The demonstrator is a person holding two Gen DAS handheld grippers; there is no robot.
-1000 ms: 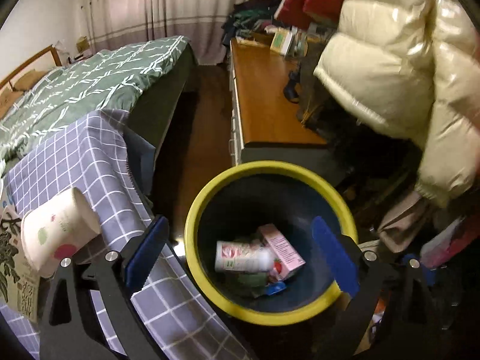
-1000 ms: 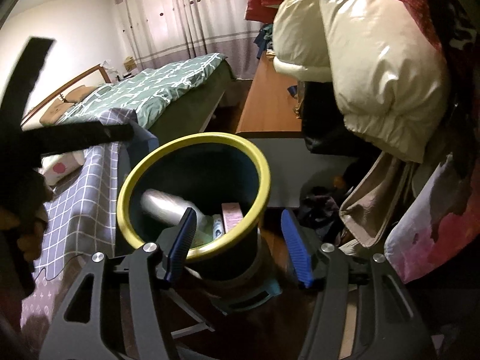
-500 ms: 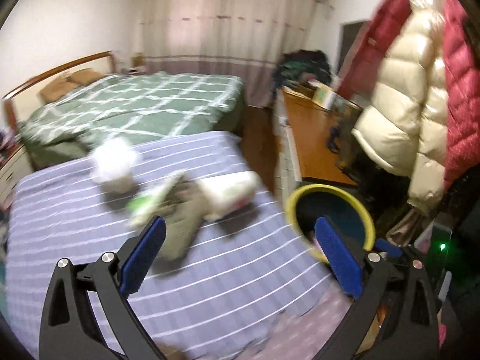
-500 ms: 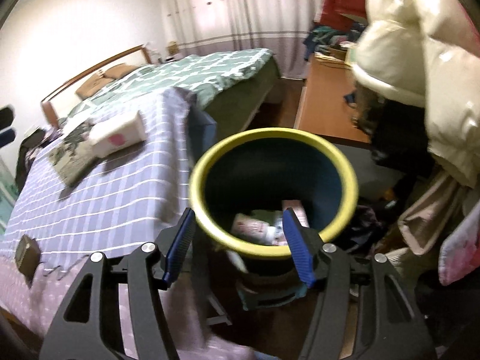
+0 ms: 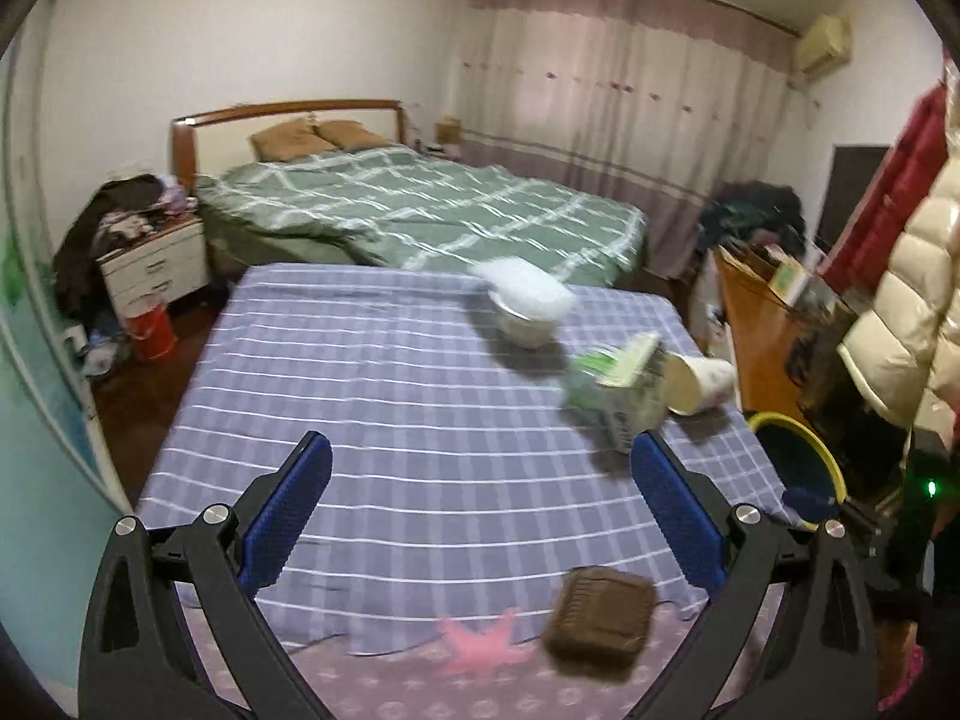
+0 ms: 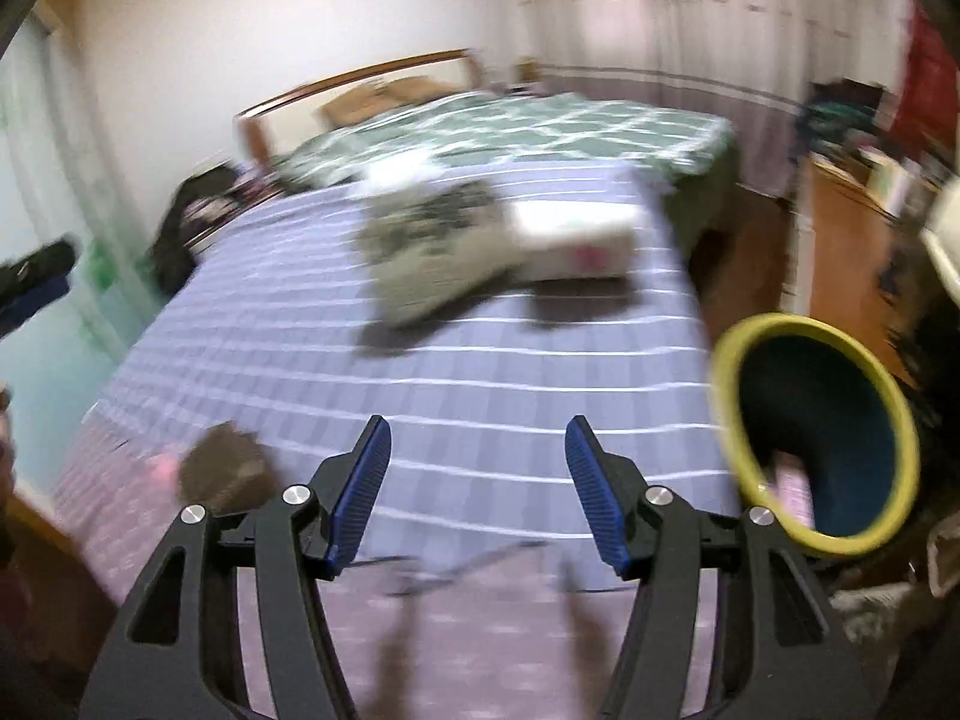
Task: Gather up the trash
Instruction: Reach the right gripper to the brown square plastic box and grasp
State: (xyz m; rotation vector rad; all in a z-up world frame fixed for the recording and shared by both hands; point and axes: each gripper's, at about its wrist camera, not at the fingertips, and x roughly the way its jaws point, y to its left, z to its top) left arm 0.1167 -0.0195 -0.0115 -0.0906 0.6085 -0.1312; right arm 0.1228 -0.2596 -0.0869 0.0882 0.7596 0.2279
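Judging by the left wrist view, the collecting is only partly done. The left gripper (image 5: 480,510) hangs over the near part of the checked cloth (image 5: 420,420) with its jaws wide apart and nothing between them. Beyond it on the cloth lie a white bowl (image 5: 525,306), a green-and-white package (image 5: 618,390) and a tipped paper cup (image 5: 699,375), the cup nearest the yellow-rimmed bin (image 5: 792,456) that stands off the cloth's right edge. A brown pad (image 5: 600,621) sits at the near edge.

From the right wrist view, blurred, the right gripper (image 6: 477,489) is likewise spread and empty above the cloth. The bin (image 6: 813,426) stands just beside its right finger, with something pink (image 6: 792,495) already inside. The package (image 6: 432,252) and cup (image 6: 576,240) wait farther up the cloth, so at least three pieces seem left to bin.
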